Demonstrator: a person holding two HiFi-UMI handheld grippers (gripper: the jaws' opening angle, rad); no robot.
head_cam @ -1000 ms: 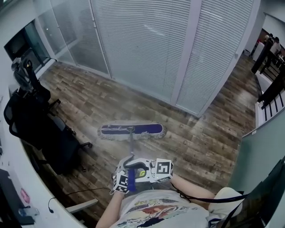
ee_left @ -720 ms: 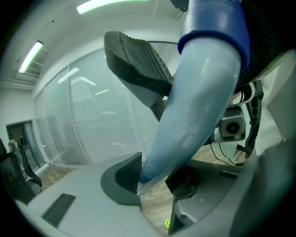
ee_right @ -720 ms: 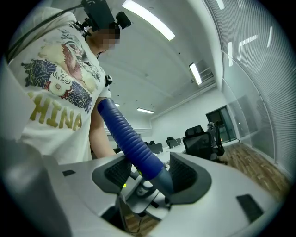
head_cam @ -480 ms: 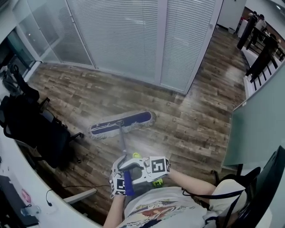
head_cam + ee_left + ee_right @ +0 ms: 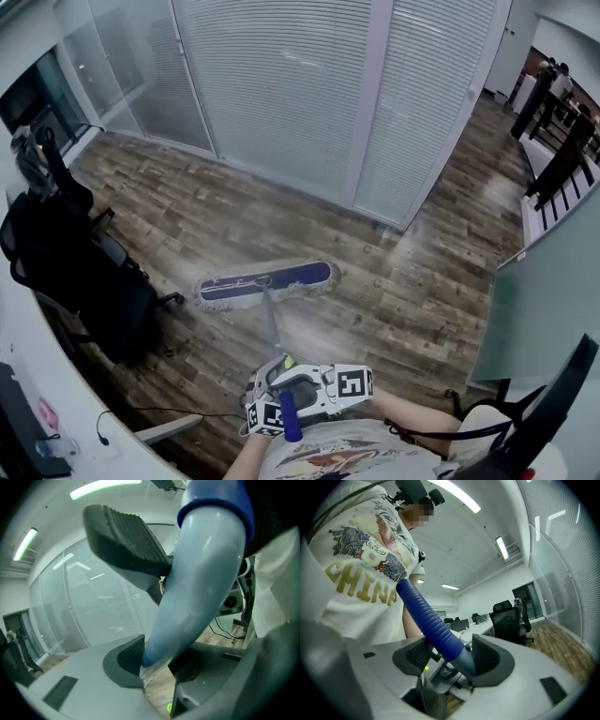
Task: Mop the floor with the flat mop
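The flat mop's head, a blue pad with a pale fringe, lies on the wood floor, its right end a little farther away. Its grey pole rises toward me and ends in a blue ribbed grip. Both grippers hold it close to my chest. My left gripper is shut on the pole, just under the blue band, in the left gripper view. My right gripper is shut where the blue grip meets the pole, its dark pads on either side in the right gripper view.
A black office chair stands left of the mop head, beside a white desk with a cable on the floor. Glass walls with blinds close off the far side. A teal partition stands at the right.
The mop head has slid over the floor and turned slightly, so its right end lies farther away. Both grippers have moved along with the handle and kept their hold.
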